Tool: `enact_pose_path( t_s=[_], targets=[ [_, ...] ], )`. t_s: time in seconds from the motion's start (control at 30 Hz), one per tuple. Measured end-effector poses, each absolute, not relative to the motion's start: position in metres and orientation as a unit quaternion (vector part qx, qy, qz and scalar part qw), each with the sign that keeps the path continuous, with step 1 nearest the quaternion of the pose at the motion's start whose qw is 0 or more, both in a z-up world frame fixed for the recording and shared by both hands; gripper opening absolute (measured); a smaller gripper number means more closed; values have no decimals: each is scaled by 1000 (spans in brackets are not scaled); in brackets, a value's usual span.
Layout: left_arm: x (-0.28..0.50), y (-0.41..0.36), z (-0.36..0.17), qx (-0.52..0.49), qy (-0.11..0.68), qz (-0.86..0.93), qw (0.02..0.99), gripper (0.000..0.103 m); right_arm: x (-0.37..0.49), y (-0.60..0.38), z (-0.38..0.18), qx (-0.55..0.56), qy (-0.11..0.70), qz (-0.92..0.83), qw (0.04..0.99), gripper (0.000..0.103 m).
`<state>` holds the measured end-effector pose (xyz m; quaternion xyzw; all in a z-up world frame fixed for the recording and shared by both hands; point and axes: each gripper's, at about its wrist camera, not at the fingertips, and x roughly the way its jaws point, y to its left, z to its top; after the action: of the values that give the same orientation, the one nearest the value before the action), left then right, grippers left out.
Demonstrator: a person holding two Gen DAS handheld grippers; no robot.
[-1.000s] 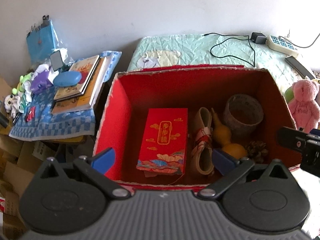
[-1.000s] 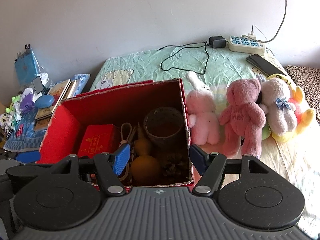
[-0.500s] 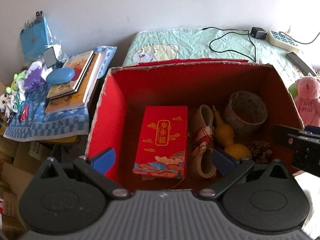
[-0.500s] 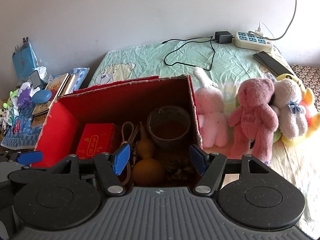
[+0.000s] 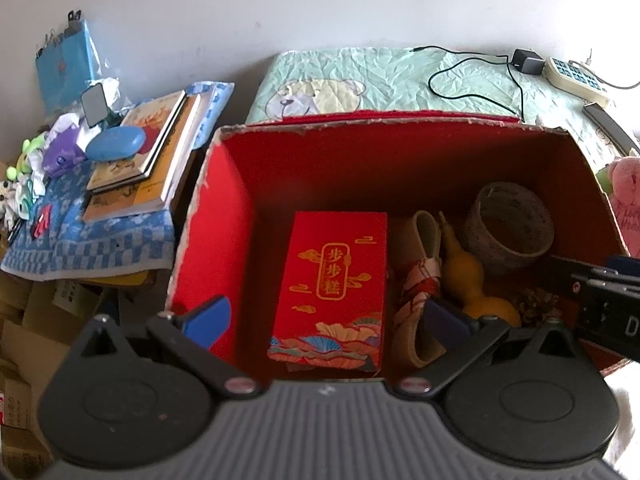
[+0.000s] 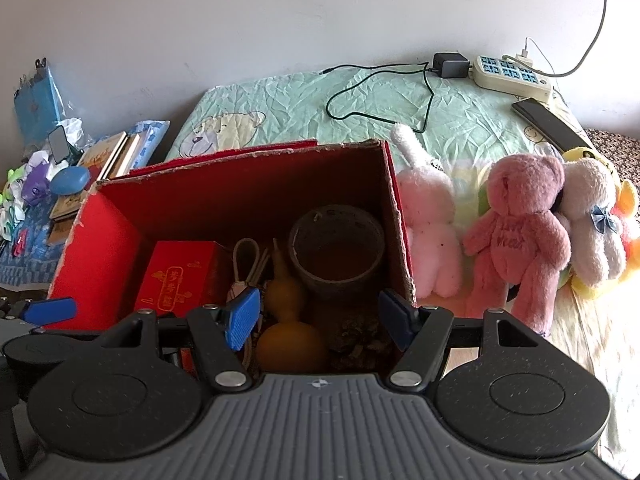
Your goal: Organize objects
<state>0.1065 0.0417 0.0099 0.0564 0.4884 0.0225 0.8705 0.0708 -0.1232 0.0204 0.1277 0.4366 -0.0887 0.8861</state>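
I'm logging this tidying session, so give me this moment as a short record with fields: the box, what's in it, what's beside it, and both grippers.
container: open red box on the bed
inside: red gift box, yellow gourd, round pot, pine cone, folded strap
right of box: white plush rabbit, pink teddy bear, white teddy bear
left of box: stacked books
left gripper: open, empty, over box
right gripper: open, empty, over box
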Motion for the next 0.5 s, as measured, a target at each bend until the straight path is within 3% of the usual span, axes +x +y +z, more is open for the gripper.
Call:
enact_pose_path(
  t_s=[0.5],
  targets=[
    [107, 42, 6, 57, 489, 22, 870, 102, 72, -124, 16, 118, 445, -94, 883, 69]
  ],
)
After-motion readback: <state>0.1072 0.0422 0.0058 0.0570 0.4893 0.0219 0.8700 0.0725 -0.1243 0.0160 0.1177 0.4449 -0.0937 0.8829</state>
